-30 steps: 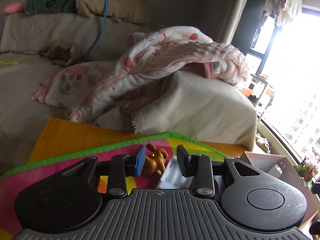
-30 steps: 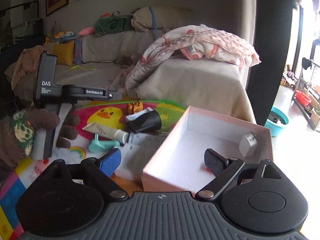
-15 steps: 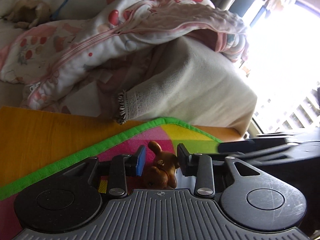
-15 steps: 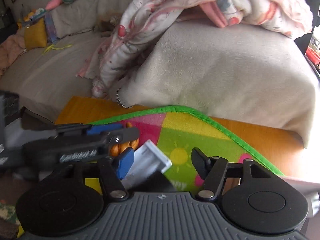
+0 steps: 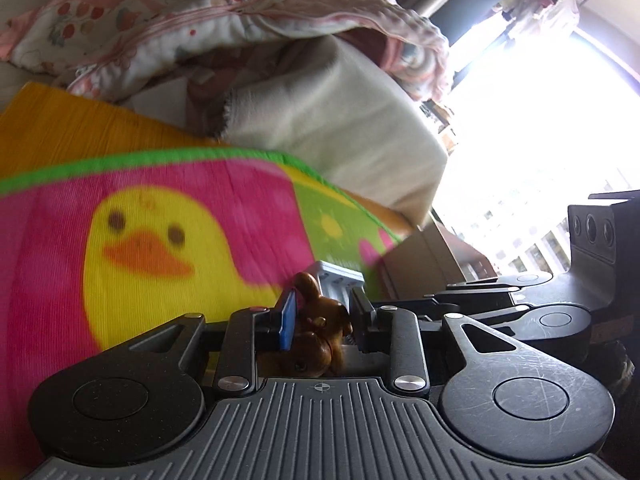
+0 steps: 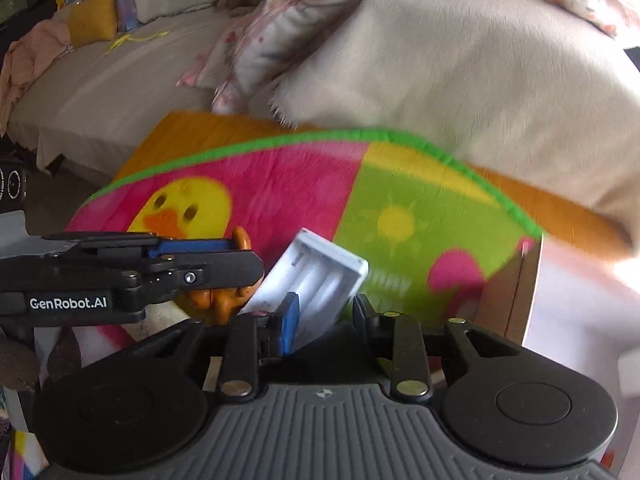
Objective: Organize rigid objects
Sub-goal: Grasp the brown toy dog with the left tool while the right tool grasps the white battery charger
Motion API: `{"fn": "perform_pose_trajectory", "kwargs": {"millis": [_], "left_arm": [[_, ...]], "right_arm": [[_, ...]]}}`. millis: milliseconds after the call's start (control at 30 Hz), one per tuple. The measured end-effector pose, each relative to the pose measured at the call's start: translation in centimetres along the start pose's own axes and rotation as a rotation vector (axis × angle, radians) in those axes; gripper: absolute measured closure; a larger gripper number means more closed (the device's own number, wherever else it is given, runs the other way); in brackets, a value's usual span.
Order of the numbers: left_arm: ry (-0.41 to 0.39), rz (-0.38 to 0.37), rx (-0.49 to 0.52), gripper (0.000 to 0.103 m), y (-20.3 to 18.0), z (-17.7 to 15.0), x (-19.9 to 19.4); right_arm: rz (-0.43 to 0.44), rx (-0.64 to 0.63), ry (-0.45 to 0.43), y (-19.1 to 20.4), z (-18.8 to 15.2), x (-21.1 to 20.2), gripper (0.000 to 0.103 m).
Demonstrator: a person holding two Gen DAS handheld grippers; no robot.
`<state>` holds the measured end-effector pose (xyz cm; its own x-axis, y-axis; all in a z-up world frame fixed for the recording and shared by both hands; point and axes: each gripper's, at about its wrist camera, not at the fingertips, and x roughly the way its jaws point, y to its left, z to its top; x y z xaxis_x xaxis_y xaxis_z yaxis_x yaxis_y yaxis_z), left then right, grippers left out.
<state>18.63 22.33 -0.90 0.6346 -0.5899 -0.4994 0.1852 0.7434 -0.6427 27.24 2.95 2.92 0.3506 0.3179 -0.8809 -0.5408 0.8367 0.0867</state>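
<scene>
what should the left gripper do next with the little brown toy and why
Probably lift it toward the box. The left gripper fingers already pinch the brown toy, which sits close beside the white battery case held between the right gripper fingers.

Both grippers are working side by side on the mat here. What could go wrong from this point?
1. The left gripper and right gripper sit very close together, so lifting either could knock the other.
2. The brown toy figure is rounded and may twist out of the grip.
3. The white battery case is tilted between the right fingers; the hold looks partial, so it might slip before reaching the box.
</scene>
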Motion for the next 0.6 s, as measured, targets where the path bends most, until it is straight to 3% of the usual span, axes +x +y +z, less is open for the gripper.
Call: {"fn": "perform_pose_trajectory", "kwargs": {"millis": [233, 400, 533, 600], "left_arm": [[0.021, -0.002, -0.004, 0.071, -3.2, -6.9, -3.7], [-0.027, 0.061, 0.077, 0.069, -5.8, -10.3, -5.2], [-0.101, 0.146, 0.202, 0.069, -9.1, -11.5, -6.5], [-0.124, 0.165, 0.266, 0.069, -11.2, -11.7, -7.2]], "right_arm": [[0.054, -0.037, 0.005, 2.1, -8.3, -4.4, 0.076], [0.033, -0.119, -0.123, 2.8, -15.9, -8.0, 0.073], [-0.090, -0.199, -0.304, 2.5, -21.4, -11.5, 0.034], [-0.130, -0.223, -0.374, 1.9, -23.3, -13.6, 0.032]]}}
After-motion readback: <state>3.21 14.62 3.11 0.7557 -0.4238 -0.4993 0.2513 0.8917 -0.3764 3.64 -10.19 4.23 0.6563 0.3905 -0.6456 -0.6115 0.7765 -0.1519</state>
